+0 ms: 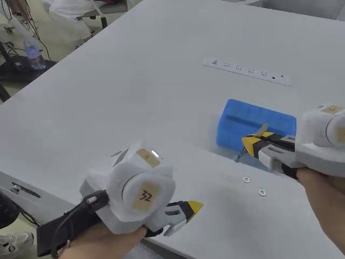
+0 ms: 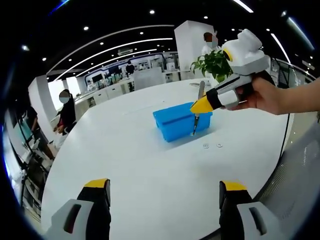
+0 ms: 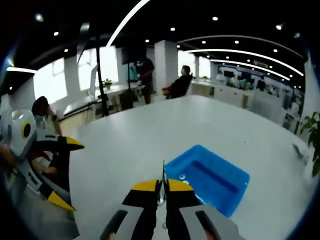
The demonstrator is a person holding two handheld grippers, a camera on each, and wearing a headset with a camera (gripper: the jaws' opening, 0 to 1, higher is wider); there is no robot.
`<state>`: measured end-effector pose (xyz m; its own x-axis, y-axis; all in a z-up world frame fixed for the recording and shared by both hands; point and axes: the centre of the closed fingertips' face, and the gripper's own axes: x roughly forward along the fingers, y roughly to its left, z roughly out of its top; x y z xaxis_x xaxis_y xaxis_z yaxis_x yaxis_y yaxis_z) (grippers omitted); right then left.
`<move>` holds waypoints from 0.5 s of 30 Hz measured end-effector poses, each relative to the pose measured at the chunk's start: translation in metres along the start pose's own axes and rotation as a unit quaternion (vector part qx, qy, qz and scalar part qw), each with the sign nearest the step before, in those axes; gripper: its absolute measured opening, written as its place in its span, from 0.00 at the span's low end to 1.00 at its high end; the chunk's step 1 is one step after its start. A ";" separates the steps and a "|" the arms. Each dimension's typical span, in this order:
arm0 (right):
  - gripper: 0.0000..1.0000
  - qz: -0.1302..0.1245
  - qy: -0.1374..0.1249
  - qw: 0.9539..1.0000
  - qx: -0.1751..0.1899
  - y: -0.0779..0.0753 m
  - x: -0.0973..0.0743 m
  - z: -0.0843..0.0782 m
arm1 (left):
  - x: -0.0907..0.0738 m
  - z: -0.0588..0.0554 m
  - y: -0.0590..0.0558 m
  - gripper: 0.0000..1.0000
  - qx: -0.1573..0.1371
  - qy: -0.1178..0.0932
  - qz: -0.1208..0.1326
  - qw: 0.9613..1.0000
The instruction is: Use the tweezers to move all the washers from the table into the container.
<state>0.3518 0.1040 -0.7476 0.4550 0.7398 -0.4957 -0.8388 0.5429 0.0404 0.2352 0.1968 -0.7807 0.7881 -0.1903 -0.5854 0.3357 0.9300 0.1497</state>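
Observation:
Two small metal washers (image 1: 246,179) (image 1: 262,192) lie on the white table in front of the blue container (image 1: 237,116). My right gripper (image 1: 251,142) is shut on the tweezers (image 1: 239,156), whose tips point down near the container's front left corner, short of the washers. From the left gripper view, the tweezers (image 2: 195,119) hang before the container (image 2: 175,122), with the washers (image 2: 205,146) (image 2: 219,145) to their right. The right gripper view has the tweezers (image 3: 163,176) between its jaws, over the container (image 3: 220,182); a small ring, perhaps a washer (image 3: 181,176), lies inside. My left gripper (image 2: 165,186) is open, holding nothing.
A white power strip (image 1: 248,70) lies on the table beyond the container. The table's near edge runs just below my left gripper (image 1: 186,210). People sit and stand at other desks in the background. A potted plant (image 2: 216,62) stands behind the table.

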 end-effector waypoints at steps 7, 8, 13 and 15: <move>0.01 -0.013 -0.010 1.000 -0.012 -0.014 -0.002 0.017 | 0.002 -0.005 0.000 0.93 0.015 0.015 0.009 1.000; 0.01 -0.014 -0.010 1.000 -0.011 -0.015 -0.002 0.017 | 0.002 -0.005 -0.001 0.93 0.018 0.015 0.009 1.000; 0.01 -0.033 -0.025 0.999 -0.014 -0.029 0.001 0.026 | 0.002 -0.005 -0.002 0.93 0.026 0.016 0.007 1.000; 0.01 -0.038 -0.030 0.999 -0.012 -0.033 0.003 0.027 | 0.002 -0.005 -0.001 0.93 0.020 0.015 0.006 1.000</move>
<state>0.3890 0.0994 -0.7268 0.5347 0.7193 -0.4435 -0.8075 0.5897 -0.0172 0.2336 0.1968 -0.7858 0.7766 -0.1684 -0.6071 0.3465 0.9189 0.1884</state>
